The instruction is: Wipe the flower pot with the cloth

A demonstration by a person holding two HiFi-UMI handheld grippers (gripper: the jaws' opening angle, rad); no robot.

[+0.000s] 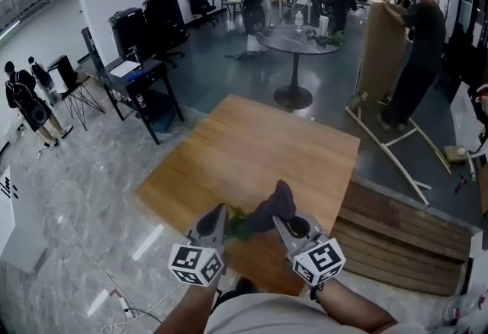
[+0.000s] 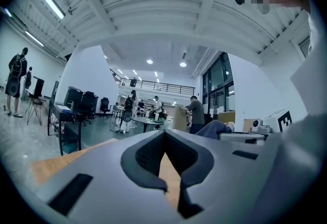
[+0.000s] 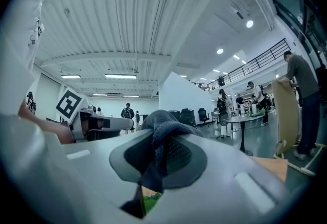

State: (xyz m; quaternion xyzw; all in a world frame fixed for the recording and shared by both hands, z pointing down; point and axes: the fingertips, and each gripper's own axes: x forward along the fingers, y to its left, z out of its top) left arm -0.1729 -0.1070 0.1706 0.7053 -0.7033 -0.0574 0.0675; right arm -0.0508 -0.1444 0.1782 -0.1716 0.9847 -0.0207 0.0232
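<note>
The cloth (image 1: 273, 207) is being gripped by the right hand-held gripper (image 1: 280, 222), the left hand-held gripper (image 1: 222, 210) being held closed and empty; lowering the cloth toward the green plant (image 1: 237, 226) just beneath both is judged due.

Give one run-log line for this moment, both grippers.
left gripper: shut, empty | right gripper: shut on cloth | over wooden table

free: wooden table (image 1: 252, 149) top, far half | obstacle: green plant (image 1: 238, 224) at near end, dark cloth (image 1: 273, 207) beside it
</note>
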